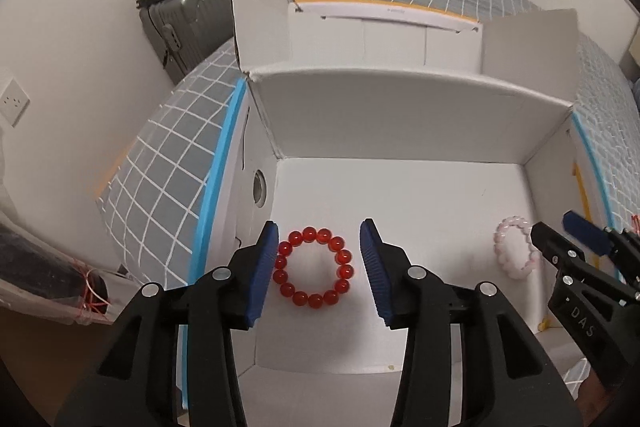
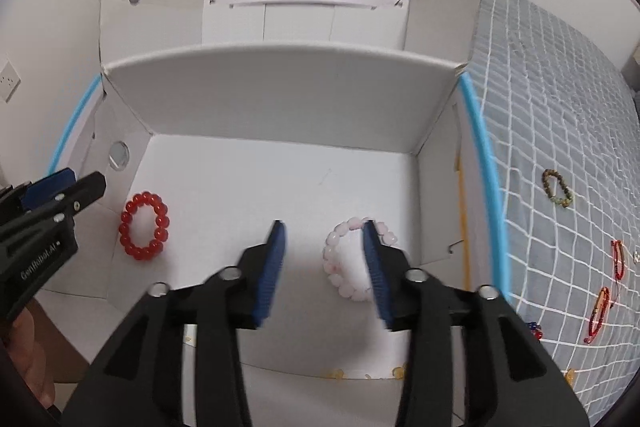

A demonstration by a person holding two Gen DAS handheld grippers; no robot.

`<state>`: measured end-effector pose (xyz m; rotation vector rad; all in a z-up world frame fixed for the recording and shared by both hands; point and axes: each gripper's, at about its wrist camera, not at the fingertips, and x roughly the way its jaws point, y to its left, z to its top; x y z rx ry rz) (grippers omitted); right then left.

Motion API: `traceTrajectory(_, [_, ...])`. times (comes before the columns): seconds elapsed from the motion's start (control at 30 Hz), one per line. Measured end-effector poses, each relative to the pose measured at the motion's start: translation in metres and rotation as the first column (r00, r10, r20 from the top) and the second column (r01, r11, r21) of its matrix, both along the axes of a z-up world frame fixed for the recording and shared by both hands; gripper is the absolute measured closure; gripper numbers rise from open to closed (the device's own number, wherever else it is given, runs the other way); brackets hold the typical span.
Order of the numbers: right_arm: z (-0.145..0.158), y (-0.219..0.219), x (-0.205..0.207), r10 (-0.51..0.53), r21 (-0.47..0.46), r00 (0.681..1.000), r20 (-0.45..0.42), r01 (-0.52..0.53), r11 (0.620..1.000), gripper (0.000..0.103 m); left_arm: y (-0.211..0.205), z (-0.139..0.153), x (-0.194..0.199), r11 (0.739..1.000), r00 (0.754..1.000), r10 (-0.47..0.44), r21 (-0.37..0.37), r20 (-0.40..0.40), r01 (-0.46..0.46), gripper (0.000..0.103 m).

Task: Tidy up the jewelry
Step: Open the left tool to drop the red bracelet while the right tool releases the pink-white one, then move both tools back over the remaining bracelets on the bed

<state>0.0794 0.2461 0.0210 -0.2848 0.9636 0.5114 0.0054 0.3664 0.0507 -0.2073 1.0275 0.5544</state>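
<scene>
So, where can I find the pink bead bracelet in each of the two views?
Left wrist view: the pink bracelet lies far right on the box floor, beside the right gripper.
Right wrist view: it lies centre-right, partly behind a blue finger pad.
Shared landmark: the red bracelet in the same white box.

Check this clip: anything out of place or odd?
Inside the box, the red bracelet and pink bracelet lie flat and apart. Several other bracelets lie loose on the checked bedspread outside it. Nothing looks damaged.
</scene>
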Motion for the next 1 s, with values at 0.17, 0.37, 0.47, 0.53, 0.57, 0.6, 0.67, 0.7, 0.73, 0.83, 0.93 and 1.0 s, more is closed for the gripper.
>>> traceTrajectory(0.17, [0.024, -0.027, 0.003, -0.045, 0.032, 0.995, 0.086, 0.042, 0.999, 0.036, -0.016, 0.012, -0.007, 1.0, 0.999, -0.005, 0.008, 0.052, 0.005, 0.042])
traceTrajectory(0.37, [0.043, -0.075, 0.009, -0.082, 0.056, 0.982, 0.168, 0.073, 0.996, 0.022, -0.055, 0.025, -0.002, 0.998, 0.993, -0.056, 0.02, 0.108, 0.055, 0.028])
traceTrajectory(0.47, [0.047, -0.1, 0.015, -0.09, 0.048, 0.975, 0.202, 0.081, 0.995, 0.015, -0.076, 0.032, 0.002, 0.996, 0.986, -0.087, 0.033, 0.143, 0.084, 0.021])
traceTrajectory(0.53, [0.05, -0.12, 0.017, -0.113, 0.054, 0.966, 0.231, 0.103, 0.993, 0.012, -0.09, 0.035, 0.006, 0.993, 0.98, -0.114, 0.038, 0.164, 0.109, 0.015])
traceTrajectory(0.57, [0.051, -0.128, 0.019, -0.125, 0.059, 0.963, 0.239, 0.114, 0.992, 0.011, -0.098, 0.036, 0.009, 0.991, 0.976, -0.133, 0.037, 0.174, 0.129, 0.015])
traceTrajectory(0.6, [0.052, -0.139, 0.02, -0.142, 0.065, 0.959, 0.245, 0.131, 0.989, 0.009, -0.108, 0.037, 0.013, 0.988, 0.971, -0.155, 0.036, 0.18, 0.151, 0.015])
traceTrajectory(0.67, [0.05, -0.159, 0.022, -0.163, 0.067, 0.955, 0.247, 0.151, 0.986, 0.007, -0.12, 0.037, 0.019, 0.984, 0.966, -0.179, 0.032, 0.188, 0.176, 0.012])
traceTrajectory(0.7, [0.048, -0.169, 0.023, -0.168, 0.055, 0.953, 0.251, 0.159, 0.986, 0.007, -0.127, 0.038, 0.022, 0.982, 0.963, -0.188, 0.026, 0.194, 0.186, 0.01])
traceTrajectory(0.73, [0.046, -0.181, 0.025, -0.18, 0.047, 0.95, 0.255, 0.173, 0.984, 0.007, -0.135, 0.038, 0.025, 0.979, 0.958, -0.201, 0.022, 0.204, 0.201, 0.01])
traceTrajectory(0.83, [0.039, -0.214, 0.03, -0.232, 0.041, 0.937, 0.262, 0.229, 0.973, 0.007, -0.154, 0.039, 0.033, 0.972, 0.947, -0.229, 0.011, 0.225, 0.233, 0.007])
traceTrajectory(0.93, [0.031, -0.24, 0.034, -0.265, 0.029, 0.93, 0.256, 0.266, 0.963, 0.007, -0.178, 0.037, 0.041, 0.96, 0.93, -0.268, -0.013, 0.25, 0.28, 0.006])
traceTrajectory(1.0, [0.023, -0.259, 0.037, -0.292, 0.026, 0.926, 0.241, 0.294, 0.955, 0.007, -0.195, 0.036, 0.047, 0.951, 0.919, -0.292, -0.026, 0.267, 0.309, 0.006])
